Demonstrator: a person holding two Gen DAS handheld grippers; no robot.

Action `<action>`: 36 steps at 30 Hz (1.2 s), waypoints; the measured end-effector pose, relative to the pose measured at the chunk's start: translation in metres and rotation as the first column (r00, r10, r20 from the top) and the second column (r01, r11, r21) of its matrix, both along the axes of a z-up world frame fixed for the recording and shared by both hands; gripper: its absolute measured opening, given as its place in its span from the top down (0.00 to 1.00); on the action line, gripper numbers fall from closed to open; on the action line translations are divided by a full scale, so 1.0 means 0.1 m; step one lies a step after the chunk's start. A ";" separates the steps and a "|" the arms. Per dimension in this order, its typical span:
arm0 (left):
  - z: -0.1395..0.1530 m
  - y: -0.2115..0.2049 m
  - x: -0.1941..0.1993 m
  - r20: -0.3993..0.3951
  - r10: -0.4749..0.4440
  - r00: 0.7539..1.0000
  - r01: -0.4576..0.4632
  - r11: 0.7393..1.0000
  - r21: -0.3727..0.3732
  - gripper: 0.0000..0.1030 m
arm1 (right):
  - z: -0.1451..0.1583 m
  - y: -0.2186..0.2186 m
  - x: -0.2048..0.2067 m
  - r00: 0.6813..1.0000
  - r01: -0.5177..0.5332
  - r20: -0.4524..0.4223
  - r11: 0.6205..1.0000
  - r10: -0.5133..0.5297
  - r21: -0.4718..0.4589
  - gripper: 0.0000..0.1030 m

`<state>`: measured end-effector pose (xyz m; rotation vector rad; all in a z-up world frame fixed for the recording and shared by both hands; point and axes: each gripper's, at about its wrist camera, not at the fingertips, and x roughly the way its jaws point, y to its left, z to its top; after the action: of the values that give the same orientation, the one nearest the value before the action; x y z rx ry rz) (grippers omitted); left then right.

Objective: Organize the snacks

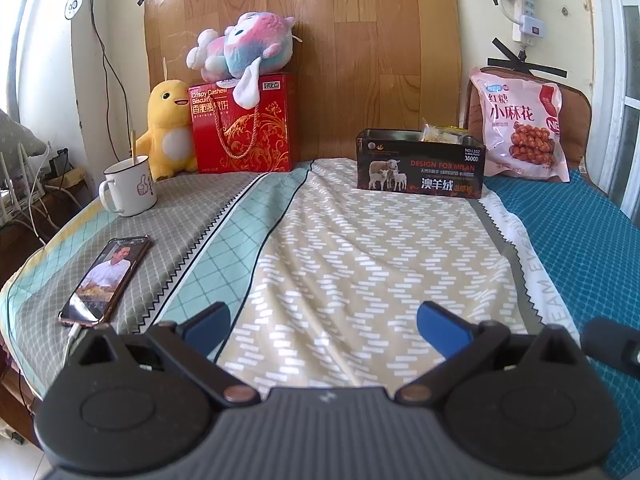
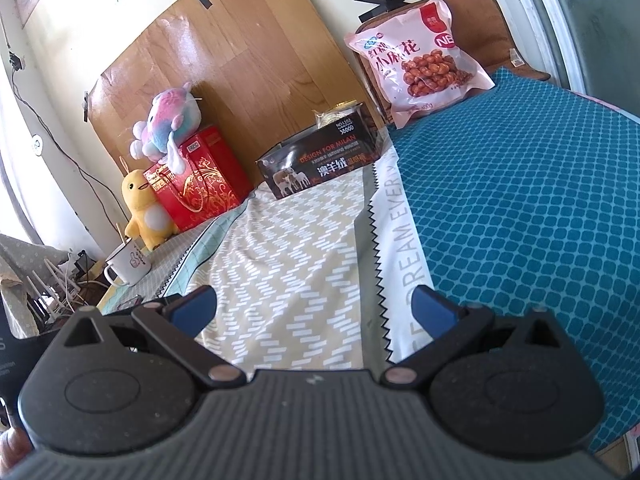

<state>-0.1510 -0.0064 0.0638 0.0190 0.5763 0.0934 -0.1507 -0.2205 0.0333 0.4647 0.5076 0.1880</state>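
A black open-topped box point(image 1: 420, 170) point(image 2: 318, 158) with sheep printed on its side stands at the back of the cloth-covered table. A yellow snack packet point(image 1: 440, 133) point(image 2: 336, 114) pokes out of its top. A big pink snack bag point(image 1: 524, 124) point(image 2: 418, 64) leans upright against a brown cushion to the box's right. My left gripper point(image 1: 323, 322) hovers open over the patterned cloth, far in front of the box, holding nothing. My right gripper point(image 2: 315, 306) is also open and empty, low over the cloth near the front.
A red biscuit gift box point(image 1: 244, 124) point(image 2: 200, 178) stands back left with a pastel plush point(image 1: 244, 46) on top and a yellow plush point(image 1: 166, 130) beside it. A white mug point(image 1: 128, 186) point(image 2: 128, 264) and a phone point(image 1: 106, 280) lie left. Cables hang off the left edge.
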 end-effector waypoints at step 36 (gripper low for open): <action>0.01 -0.03 -0.05 0.014 0.022 1.000 -0.022 0.997 0.069 0.00 | 0.07 0.06 -0.07 0.997 0.012 0.072 0.997 -0.007 -0.074 0.00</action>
<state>-0.1559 -0.0093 0.0648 0.0794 0.5602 0.1347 -0.1578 -0.2142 0.0399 0.3863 0.4405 0.1756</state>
